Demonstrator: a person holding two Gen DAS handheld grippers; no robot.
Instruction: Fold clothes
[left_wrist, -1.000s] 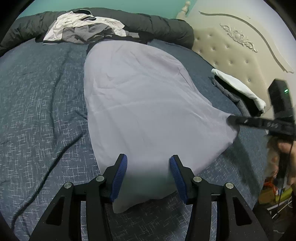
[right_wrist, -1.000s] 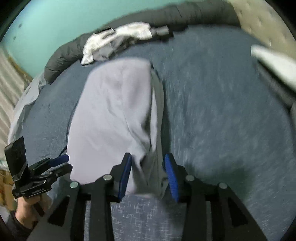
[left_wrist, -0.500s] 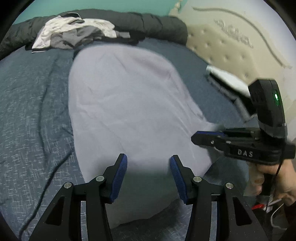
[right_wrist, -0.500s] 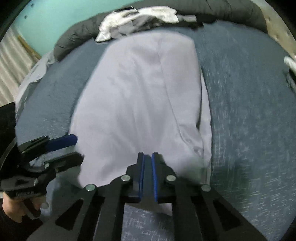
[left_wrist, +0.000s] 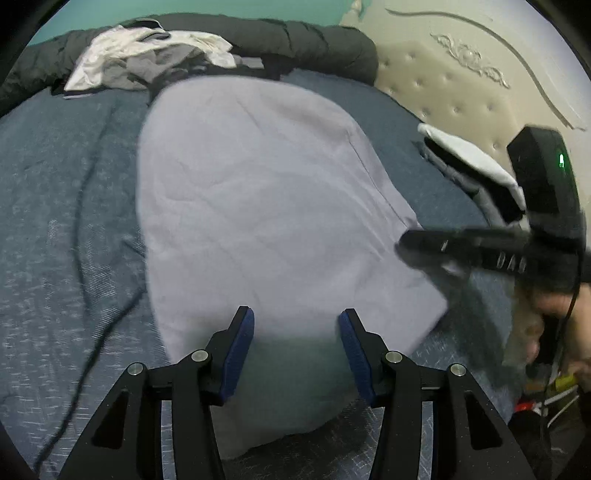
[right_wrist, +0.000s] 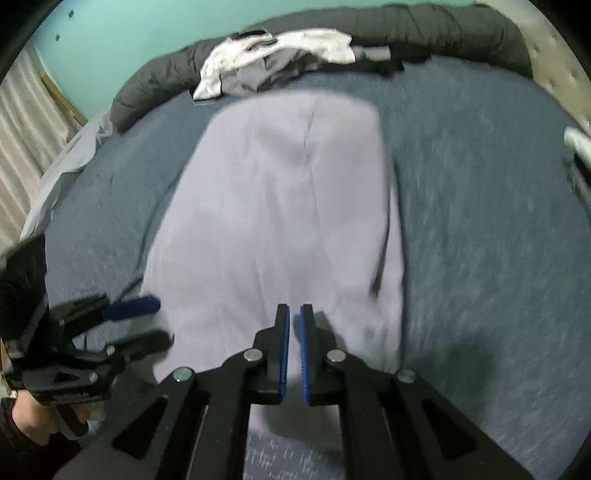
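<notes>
A lavender garment (left_wrist: 258, 206) lies spread flat on the dark blue bed (left_wrist: 55, 221), its near hem under my left gripper (left_wrist: 295, 347). That gripper hovers open over the hem with nothing between its blue pads. In the right wrist view the garment (right_wrist: 280, 206) shows a narrow fold along its right side. My right gripper (right_wrist: 294, 350) is shut at the near right edge, with cloth pinched between the pads. The left wrist view shows it as the blurred right gripper (left_wrist: 410, 245) at the garment's right edge. The left gripper (right_wrist: 147, 325) appears open at the far left.
A heap of white and grey clothes (left_wrist: 147, 55) rests against a rolled dark duvet (left_wrist: 314, 40) at the back. A folded stack (left_wrist: 469, 162) sits by the cream headboard (left_wrist: 461, 92). A hand (right_wrist: 33, 421) holds the left gripper. A curtain (right_wrist: 22, 140) hangs left.
My right gripper went from open around the garment's right edge to shut on it, swung in over the cloth, then drew back right. The left gripper stayed open over the hem.
</notes>
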